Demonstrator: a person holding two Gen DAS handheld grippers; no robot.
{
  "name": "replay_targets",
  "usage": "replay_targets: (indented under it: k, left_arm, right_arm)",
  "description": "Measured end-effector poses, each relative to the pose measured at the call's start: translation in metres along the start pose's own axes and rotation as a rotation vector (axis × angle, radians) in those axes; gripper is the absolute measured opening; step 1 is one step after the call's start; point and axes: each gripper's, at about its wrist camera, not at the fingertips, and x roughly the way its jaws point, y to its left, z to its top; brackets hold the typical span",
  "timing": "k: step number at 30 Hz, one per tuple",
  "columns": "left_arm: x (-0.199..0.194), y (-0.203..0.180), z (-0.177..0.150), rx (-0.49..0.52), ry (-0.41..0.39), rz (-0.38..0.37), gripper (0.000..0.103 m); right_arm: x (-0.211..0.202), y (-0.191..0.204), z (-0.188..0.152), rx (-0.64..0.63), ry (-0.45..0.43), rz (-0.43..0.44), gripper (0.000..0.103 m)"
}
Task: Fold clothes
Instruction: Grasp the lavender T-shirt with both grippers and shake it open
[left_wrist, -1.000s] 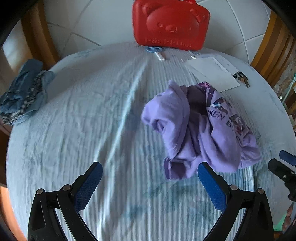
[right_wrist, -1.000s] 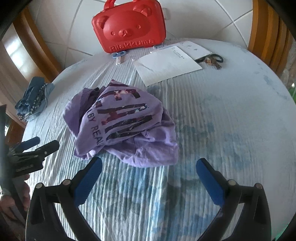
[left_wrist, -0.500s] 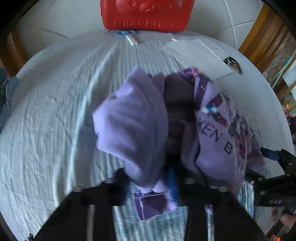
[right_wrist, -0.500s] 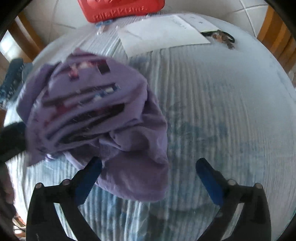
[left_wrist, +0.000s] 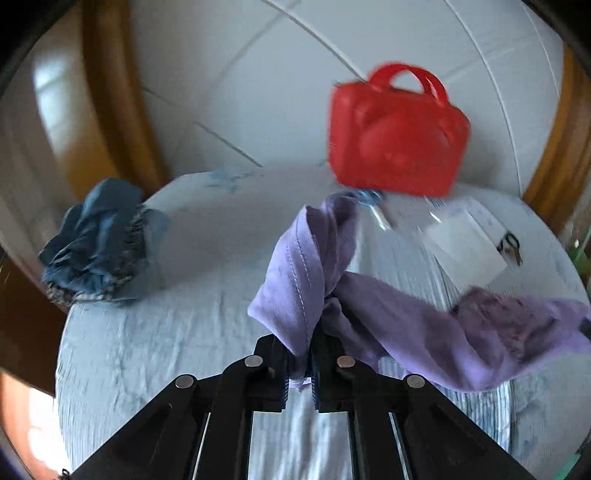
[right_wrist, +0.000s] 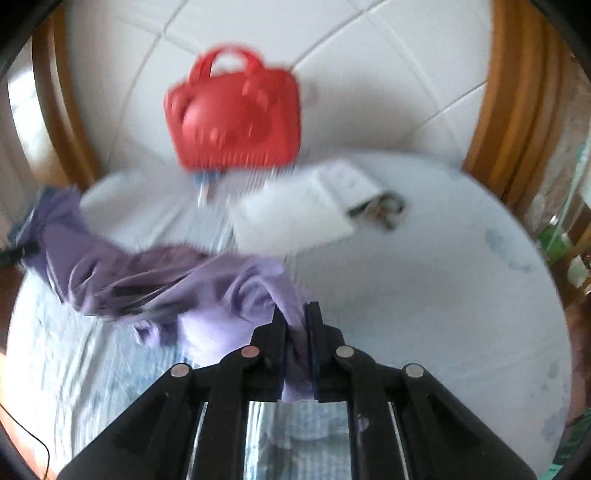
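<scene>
A purple shirt (left_wrist: 406, 325) with a dark print hangs stretched above the table's pale blue cloth (left_wrist: 166, 350). In the left wrist view my left gripper (left_wrist: 300, 347) has its jaws closing, with a bunched fold of the shirt pinched between the pads. From there the cloth runs off to the right. The right wrist view is blurred. In it my right gripper (right_wrist: 293, 321) is shut on another edge of the shirt (right_wrist: 166, 280), which trails away to the left and sags in the middle.
At the table's far edge stands a red bear-faced case (left_wrist: 399, 136), with small scissors (left_wrist: 369, 197) in front of it. White papers (left_wrist: 465, 236) and keys (right_wrist: 384, 210) lie at the back right. A crumpled denim garment (left_wrist: 96, 247) sits at the left edge. Wooden chair backs ring the table.
Both grippers went from wide open above the crumpled shirt to shut on it. They then rose, lifting the shirt off the table and pulling it out between them.
</scene>
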Motion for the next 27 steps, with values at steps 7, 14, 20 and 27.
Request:
replay_targets:
  k: [7,14,20,27]
  left_arm:
    - [0.013,0.038,-0.042,-0.060,0.161,-0.050,0.056]
    - [0.021,0.053,-0.085,-0.091,0.232,-0.046,0.061]
    - [0.038,0.052,-0.115,-0.043,0.271,-0.042,0.061]
    - [0.082,0.038,-0.143,0.018,0.325,-0.005,0.061]
  right_arm:
    - [-0.008,-0.022,-0.029,0.038,0.115,0.034,0.031]
    - [0.005,-0.047,-0.072,0.125,0.213,0.039,0.099]
    - [0.006,-0.058,-0.095,0.162,0.241,0.049,0.099]
    - [0.030,-0.047,-0.117,0.136,0.296,0.063,0.099]
